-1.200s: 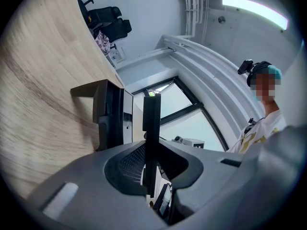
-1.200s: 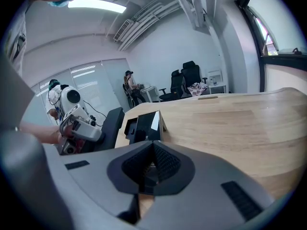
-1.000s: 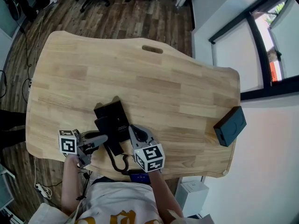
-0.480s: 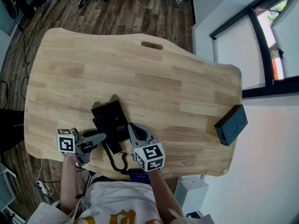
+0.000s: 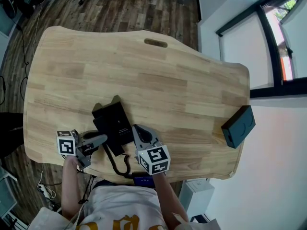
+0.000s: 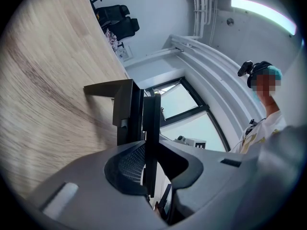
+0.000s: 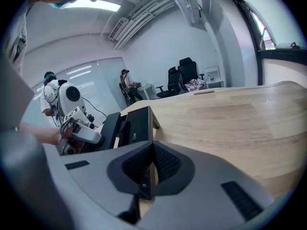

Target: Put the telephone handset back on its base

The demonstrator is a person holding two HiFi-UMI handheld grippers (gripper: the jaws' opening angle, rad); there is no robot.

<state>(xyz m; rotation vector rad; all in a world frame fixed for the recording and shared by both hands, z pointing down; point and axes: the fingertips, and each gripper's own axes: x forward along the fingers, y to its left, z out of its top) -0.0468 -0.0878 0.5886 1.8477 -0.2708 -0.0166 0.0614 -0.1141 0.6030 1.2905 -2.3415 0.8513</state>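
- Left gripper (image 5: 100,140): jaws closed on the handset (image 6: 152,123). In the left gripper view the handset shows as a thin black slab, edge-on, clamped between the two pads.
- Handset position: at the near left part of the bench (image 5: 158,80), right against the left side of the base (image 5: 115,120). Cannot tell from any view whether it sits in its cradle or only leans on it.
- Base: black, lying flat and turned at an angle to the bench's near edge, close to that edge.
- Right gripper (image 5: 136,128): jaws closed, pads meeting at the tips, nothing clamped that I can make out. Its tips are at the base's right edge; contact not confirmed.
- The two grippers flank the phone, left and right.
- Cord (image 5: 121,166): black, runs from the phone's near end in a curl toward the bench's near edge.
- Dark box (image 5: 238,127): at the bench's far right edge, well apart from the phone.
- Rest of the bench surface is pale wood; an oval slot (image 5: 156,43) is cut near the far edge.
- Floor (image 5: 124,8): dark wood planks beyond the bench.
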